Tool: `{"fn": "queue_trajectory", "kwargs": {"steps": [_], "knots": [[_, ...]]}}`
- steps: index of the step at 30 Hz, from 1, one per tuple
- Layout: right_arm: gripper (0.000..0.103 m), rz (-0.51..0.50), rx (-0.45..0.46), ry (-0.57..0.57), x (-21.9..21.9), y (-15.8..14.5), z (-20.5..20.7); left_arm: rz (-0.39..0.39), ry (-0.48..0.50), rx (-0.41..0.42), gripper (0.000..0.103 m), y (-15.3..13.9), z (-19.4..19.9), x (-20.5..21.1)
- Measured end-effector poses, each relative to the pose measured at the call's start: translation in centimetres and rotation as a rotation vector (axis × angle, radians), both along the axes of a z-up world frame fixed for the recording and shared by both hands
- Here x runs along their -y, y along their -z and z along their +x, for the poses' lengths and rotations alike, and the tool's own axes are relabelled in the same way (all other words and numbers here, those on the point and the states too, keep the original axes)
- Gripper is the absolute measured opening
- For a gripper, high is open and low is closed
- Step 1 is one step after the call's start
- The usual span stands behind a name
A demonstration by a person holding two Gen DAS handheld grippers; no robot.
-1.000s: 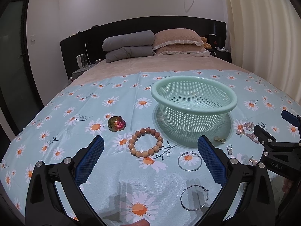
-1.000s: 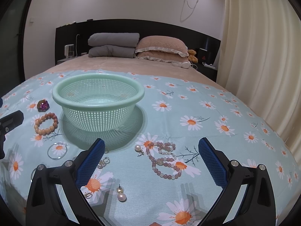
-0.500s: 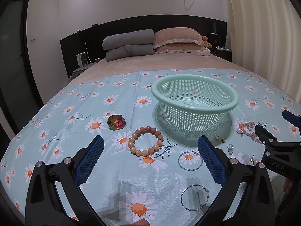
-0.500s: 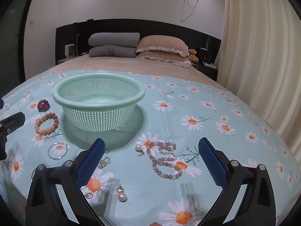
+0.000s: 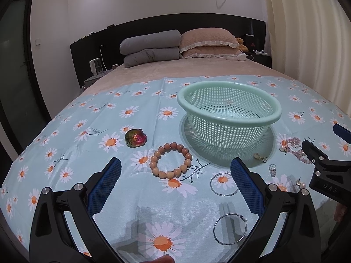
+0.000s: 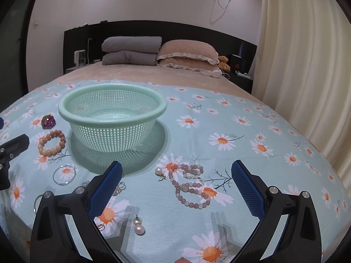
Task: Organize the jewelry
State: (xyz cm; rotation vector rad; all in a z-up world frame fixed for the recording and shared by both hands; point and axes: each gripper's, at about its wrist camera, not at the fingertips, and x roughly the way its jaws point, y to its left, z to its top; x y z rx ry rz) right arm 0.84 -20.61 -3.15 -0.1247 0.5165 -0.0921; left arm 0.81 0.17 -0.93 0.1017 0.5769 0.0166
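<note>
Little has shifted over the last second: both views show the same spread, the basket only drifting a touch in frame as the left gripper's view tilts. Largest first, the daisy-print cloth (image 5: pixel 65 114) covers the foot of the bed, and on it stands the mint-green basket (image 5: pixel 229 107), upright and empty as far as its mesh shows. Ahead of the left gripper (image 5: pixel 175 184) lies the brown bead bracelet (image 5: pixel 170 161), just beside the basket, with an iridescent stone (image 5: pixel 135 137) a little further out. Two hoop earrings (image 5: pixel 223 185) lie nearer that gripper's right finger. Before the right gripper (image 6: pixel 176 186) is the pink bead strand (image 6: pixel 189 185), looped on itself, with a pearl earring (image 6: pixel 139 229) close in (another pearl piece sits by the strand's end) and some small rings (image 6: pixel 119 187) near the left finger.

Both claws are spread wide and hold nothing; no jewelry is in the basket yet.

The risks, as I judge them: the thin hoops lie flat on soft cloth, so the pads may pinch fabric instead; the looped strand could trail and snag the basket's rim.
</note>
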Motion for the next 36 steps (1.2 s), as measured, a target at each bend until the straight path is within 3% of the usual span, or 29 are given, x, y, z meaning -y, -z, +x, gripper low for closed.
{"fn": "queue_trajectory", "kwargs": {"steps": [10, 17, 22, 26, 31, 36], "knots": [[0.096, 0.000, -0.034, 0.009, 0.4, 0.5, 0.9, 0.083, -0.061, -0.016, 0.098, 2.4, 1.5, 0.5], [0.096, 0.027, -0.087, 0.006, 1.0, 1.1, 2.3, 0.023, -0.073, -0.099, 0.098, 4.0, 3.3, -0.4], [0.096, 0.062, -0.113, 0.015, 2.0, 1.4, 3.3, -0.077, -0.033, -0.171, 0.098, 4.8, 4.5, -1.3], [0.096, 0.086, -0.127, 0.011, 2.6, 1.5, 4.3, -0.053, -0.014, -0.190, 0.098, 5.4, 4.7, -1.2], [0.095, 0.098, -0.157, 0.007, 3.2, 1.8, 5.8, -0.099, -0.009, -0.214, 0.098, 5.3, 5.8, -1.8], [0.095, 0.092, -0.197, 0.023, 3.9, 2.5, 7.5, -0.076, -0.007, -0.217, 0.098, 5.2, 7.3, -1.8]]}}
